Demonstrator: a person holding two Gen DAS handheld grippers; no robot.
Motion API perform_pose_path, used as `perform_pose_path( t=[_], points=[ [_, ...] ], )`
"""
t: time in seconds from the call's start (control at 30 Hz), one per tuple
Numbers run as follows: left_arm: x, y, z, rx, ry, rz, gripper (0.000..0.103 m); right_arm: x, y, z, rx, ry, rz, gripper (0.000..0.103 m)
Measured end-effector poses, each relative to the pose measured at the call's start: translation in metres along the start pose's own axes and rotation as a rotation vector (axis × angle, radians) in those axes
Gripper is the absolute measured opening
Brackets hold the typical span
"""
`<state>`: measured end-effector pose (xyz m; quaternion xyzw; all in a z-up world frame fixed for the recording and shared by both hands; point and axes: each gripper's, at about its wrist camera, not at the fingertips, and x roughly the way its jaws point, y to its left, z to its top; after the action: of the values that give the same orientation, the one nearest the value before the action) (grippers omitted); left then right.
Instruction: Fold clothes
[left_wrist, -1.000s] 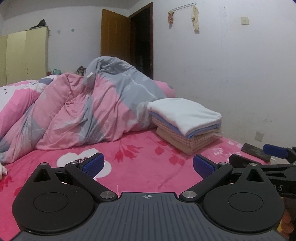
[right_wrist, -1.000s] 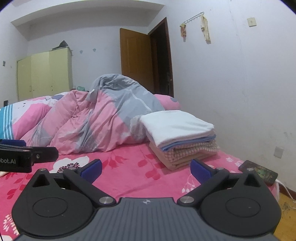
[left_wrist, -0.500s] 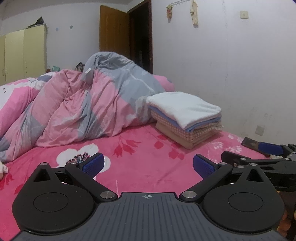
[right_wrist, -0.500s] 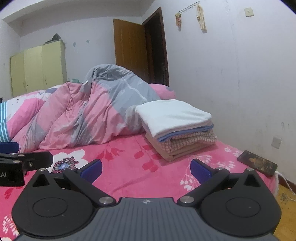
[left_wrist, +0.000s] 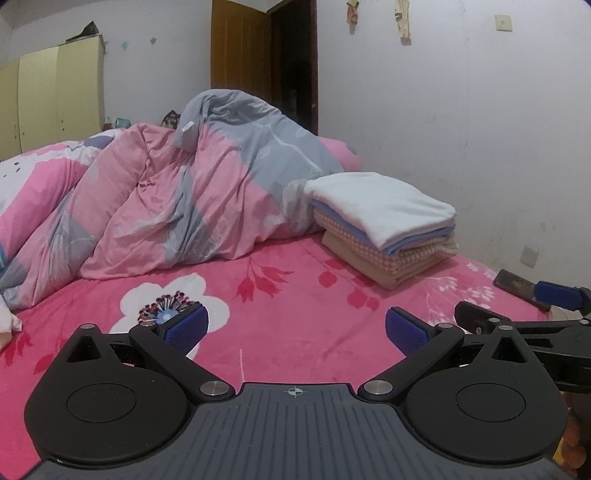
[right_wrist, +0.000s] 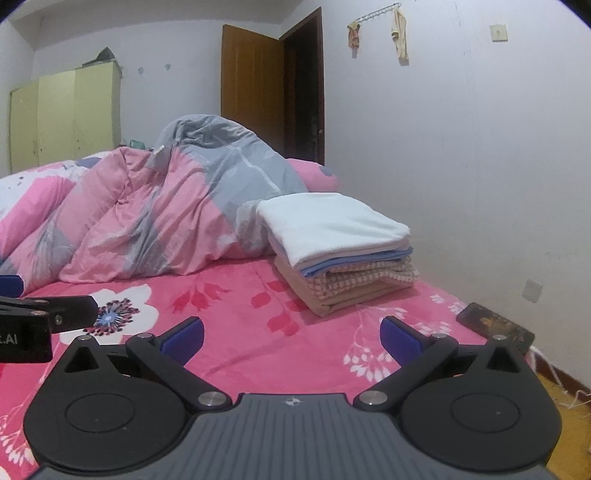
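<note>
Your left gripper sat low over the bed with its two blue-padded fingers spread wide and nothing between them. In the left wrist view, the pink floral bedsheet filled the space ahead of it. Further back and to the right, a stack of folded clothes rested on the sheet close to the white wall, with a white piece on top, then a blue layer, a checked piece and a tan one at the bottom. A crumpled pink and grey duvet was heaped to the left of the stack, touching its back corner. At the far right edge, your right gripper reached in from the side, and a dark phone lay on the sheet partly behind its blue tip. In the right wrist view, your right gripper was likewise held with its fingers wide apart and empty above the sheet. The folded stack stood ahead, slightly right of centre, with the duvet piled against its left side. The phone lay near the bed's right edge, well apart from the stack. Part of your left gripper showed at the left edge. A wooden door stood open behind the bed.
</note>
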<state>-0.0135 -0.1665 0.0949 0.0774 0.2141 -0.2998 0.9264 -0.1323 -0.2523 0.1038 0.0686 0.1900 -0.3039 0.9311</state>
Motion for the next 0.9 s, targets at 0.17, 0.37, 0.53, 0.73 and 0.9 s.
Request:
perform_pose_path(
  t=[0.17,0.37,0.53,0.73,0.9],
  points=[
    [0.009,0.001,-0.002,-0.028,0.026,-0.007,0.103,0.000,0.002,0.000,-0.014,0.003,-0.037,0.103],
    [0.016,0.002,-0.005,-0.056,0.044,0.004,0.103,0.007,-0.005,-0.003,0.001,0.034,-0.044,0.103],
    [0.017,0.003,-0.006,-0.055,0.048,0.006,0.103,0.007,-0.006,-0.004,0.003,0.038,-0.056,0.103],
    [0.014,0.003,-0.006,-0.053,0.043,0.011,0.103,0.006,-0.003,-0.003,-0.025,0.033,-0.061,0.103],
    [0.011,0.005,-0.006,-0.059,0.039,0.013,0.103,0.004,-0.001,-0.002,-0.025,0.031,-0.062,0.103]
  ],
)
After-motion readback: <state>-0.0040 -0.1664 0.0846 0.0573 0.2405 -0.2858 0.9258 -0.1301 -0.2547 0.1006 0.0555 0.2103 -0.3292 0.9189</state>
